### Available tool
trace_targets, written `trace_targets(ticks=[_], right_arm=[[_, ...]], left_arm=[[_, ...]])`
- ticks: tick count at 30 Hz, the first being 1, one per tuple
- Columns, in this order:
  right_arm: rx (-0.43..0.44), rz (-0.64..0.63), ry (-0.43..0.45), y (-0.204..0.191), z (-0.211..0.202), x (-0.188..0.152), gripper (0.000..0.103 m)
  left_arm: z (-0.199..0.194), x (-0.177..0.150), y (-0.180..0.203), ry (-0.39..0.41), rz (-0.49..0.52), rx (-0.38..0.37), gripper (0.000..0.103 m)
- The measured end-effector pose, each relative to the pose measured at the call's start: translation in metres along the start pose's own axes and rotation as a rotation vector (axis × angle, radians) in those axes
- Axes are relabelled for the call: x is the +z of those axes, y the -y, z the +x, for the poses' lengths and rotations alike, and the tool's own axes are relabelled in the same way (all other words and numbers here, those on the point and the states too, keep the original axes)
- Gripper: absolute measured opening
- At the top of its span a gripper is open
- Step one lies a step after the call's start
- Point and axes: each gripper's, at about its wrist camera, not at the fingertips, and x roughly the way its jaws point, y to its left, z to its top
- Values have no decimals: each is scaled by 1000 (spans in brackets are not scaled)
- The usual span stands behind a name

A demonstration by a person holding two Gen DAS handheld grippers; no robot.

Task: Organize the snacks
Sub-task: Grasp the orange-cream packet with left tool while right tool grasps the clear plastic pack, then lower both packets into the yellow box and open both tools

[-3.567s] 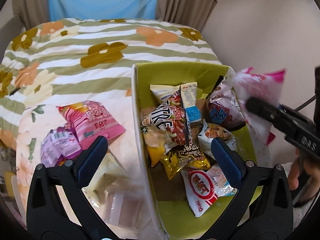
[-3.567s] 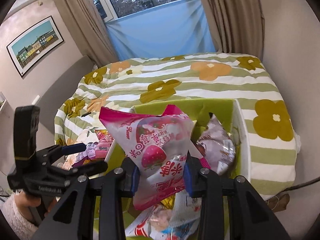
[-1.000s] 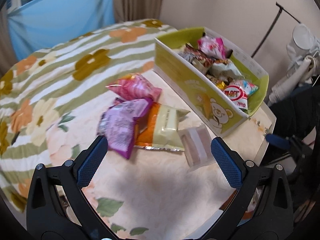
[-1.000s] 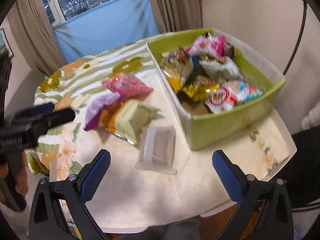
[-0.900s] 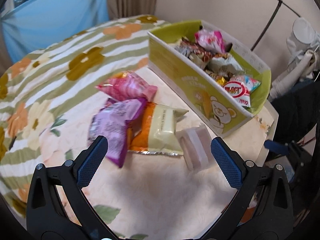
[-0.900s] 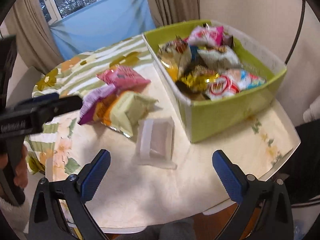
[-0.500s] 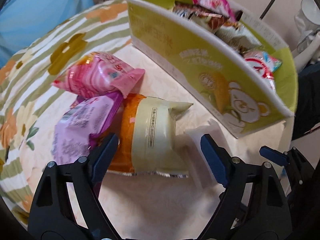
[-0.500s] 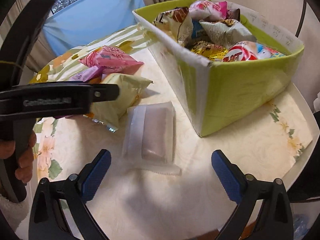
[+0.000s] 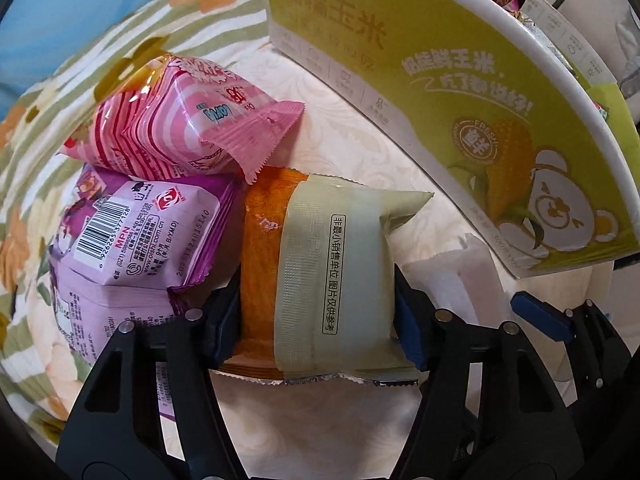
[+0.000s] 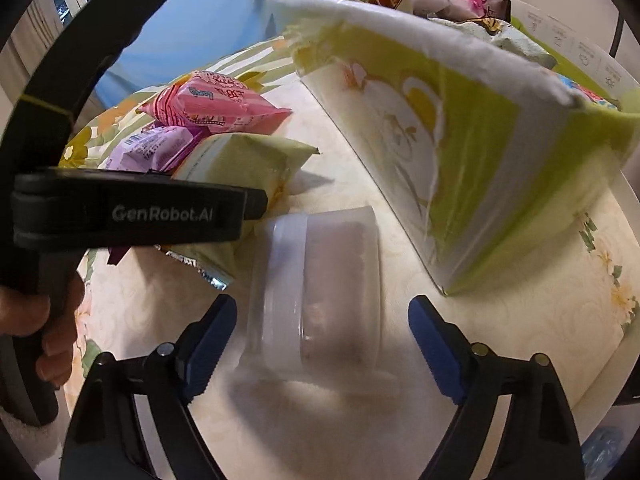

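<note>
Beside the green cardboard snack box [image 9: 472,92] on the surface: left hand-held gripper [image 9: 316,320] clamped across orange-and-cream foil packet [image 9: 320,264]; right hand-held gripper [image 10: 320,344], closing, not yet touching clear-wrapped snack bar [image 10: 320,280]; lift level, clearing box wall.

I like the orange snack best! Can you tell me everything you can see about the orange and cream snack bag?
The orange and cream snack bag is a puffy, shiny plastic pouch: orange on one side, a pale cream band with black printed writing, and a crinkled silver seal at its near end. It lies flat on the flowery tablecloth, tucked partly under the purple bag. The left claw has just closed and pinches its sides.
</note>
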Motion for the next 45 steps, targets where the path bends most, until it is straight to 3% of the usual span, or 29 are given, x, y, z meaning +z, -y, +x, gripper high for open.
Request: trace_targets(ticks=[14, 30, 36, 45], right_arm=[[-11, -54, -6, -9, 10, 5, 68], [-19, -170, -1, -20, 25, 7, 59], [-5, -200, 19, -25, 7, 3, 59], [52, -244, 104, -48, -57, 9, 59]], left_arm=[[-17, -33, 5, 3, -13, 45, 59], [-40, -81, -4, 24, -143, 27, 59], [-70, -90, -9, 74, -180, 0, 59], [-154, -100, -16, 214, -237, -72, 59]])
